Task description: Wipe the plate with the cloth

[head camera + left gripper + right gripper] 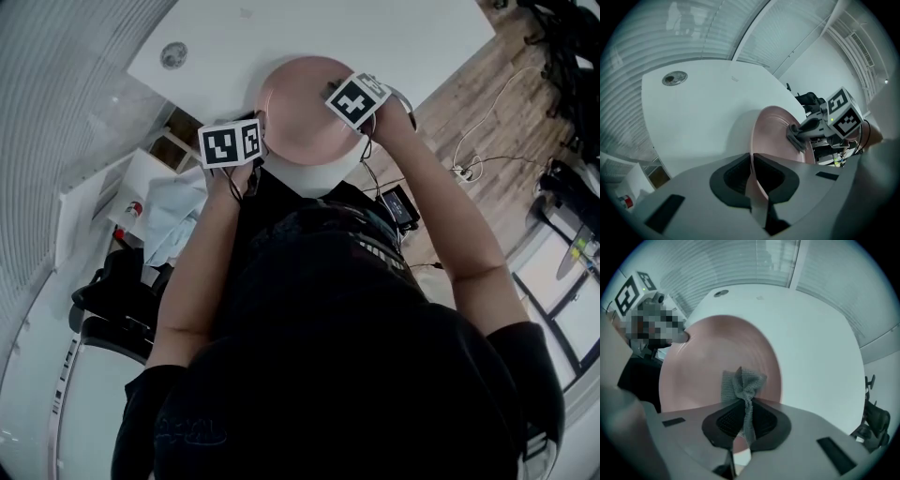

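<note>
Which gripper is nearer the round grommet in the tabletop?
Left. The left gripper grips the plate by its rim on the side of the grommet; the right gripper, holding the cloth, is over the plate's opposite side, farther away.

Appears to be an office or lab room. Indicated by plain white table (309, 28), slatted window blinds (647, 51), wood-plank floor (478, 103) strewn with loose cables (487, 141), and black office chair (874, 420).
</note>
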A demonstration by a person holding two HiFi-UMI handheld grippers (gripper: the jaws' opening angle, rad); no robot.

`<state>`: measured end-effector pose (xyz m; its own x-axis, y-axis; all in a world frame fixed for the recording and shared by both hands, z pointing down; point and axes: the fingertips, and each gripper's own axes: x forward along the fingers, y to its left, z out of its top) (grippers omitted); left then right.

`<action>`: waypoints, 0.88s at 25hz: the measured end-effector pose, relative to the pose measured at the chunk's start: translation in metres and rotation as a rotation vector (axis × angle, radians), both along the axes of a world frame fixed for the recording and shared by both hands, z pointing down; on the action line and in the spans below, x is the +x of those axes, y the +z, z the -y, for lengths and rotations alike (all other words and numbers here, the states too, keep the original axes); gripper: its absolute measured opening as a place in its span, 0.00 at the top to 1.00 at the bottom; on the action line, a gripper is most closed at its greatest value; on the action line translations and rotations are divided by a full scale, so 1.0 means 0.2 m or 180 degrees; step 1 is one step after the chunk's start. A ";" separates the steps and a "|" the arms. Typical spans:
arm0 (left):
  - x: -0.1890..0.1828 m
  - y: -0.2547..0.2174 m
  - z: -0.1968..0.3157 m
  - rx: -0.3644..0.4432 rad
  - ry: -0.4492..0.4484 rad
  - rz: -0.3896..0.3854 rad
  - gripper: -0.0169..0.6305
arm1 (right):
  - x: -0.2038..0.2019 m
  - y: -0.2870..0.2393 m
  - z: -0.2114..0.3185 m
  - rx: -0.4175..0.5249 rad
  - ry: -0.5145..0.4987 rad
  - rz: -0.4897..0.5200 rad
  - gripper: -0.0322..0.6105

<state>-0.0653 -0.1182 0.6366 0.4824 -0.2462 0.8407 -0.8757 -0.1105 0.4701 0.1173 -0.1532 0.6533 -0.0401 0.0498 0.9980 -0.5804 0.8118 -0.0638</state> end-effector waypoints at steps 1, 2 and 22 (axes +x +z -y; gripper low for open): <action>0.00 0.00 0.00 -0.0001 0.0007 0.0001 0.92 | -0.03 0.00 0.06 0.0107 0.0012 0.0038 0.89; 0.00 0.00 0.00 -0.0004 0.0013 0.0001 0.92 | -0.07 -0.01 0.12 0.0211 0.0033 0.0096 0.89; -0.02 0.02 0.02 -0.0033 -0.0453 -0.0098 0.93 | -0.76 -0.04 -0.39 0.0011 -0.0579 0.1224 0.89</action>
